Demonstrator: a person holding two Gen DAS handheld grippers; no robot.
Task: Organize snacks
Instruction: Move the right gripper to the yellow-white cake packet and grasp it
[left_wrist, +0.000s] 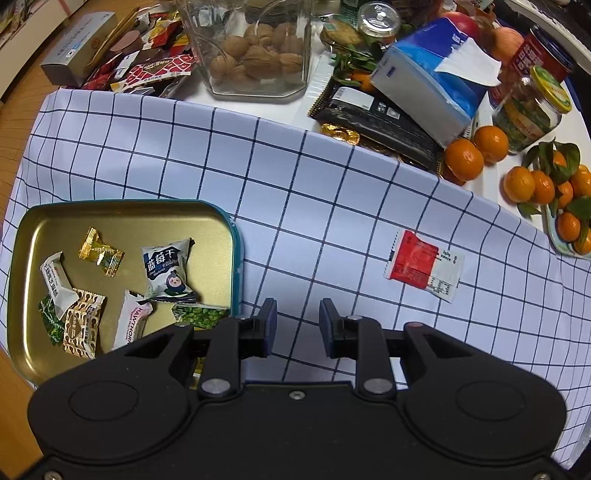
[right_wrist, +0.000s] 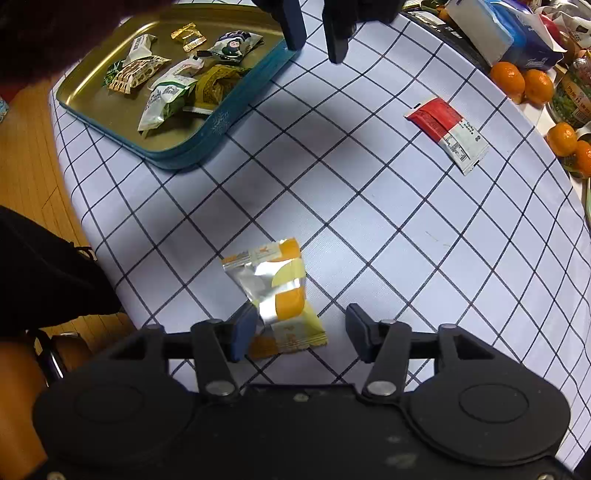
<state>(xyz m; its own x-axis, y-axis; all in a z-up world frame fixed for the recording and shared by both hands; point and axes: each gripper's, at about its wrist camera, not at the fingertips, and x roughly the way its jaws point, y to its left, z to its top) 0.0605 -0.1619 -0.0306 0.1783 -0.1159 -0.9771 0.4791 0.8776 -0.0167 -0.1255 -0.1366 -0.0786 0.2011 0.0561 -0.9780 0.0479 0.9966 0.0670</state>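
Most snacks already lie in the gold tin (left_wrist: 33, 236), but a yellow snack (right_wrist: 275, 291) and a red packet (left_wrist: 424, 264) wait on the checked surface (left_wrist: 314, 206), both the left gripper (left_wrist: 297, 325) and right gripper (right_wrist: 301, 332) having jaws spread, holding nothing.

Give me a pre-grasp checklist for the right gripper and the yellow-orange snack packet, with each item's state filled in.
1. Right gripper open: ok, pads apart.
2. Yellow-orange packet between the pads: partly ok; it sits against the left pad, with a gap to the right one.
3. Packet free of neighbours: ok, alone on the checked cloth.
4. Tin tray has room: ok, bare gold floor visible.
5. Left gripper empty: ok, open, nothing between its pads.
6. Red-and-white sachet sorted: not ok, lying on the cloth.
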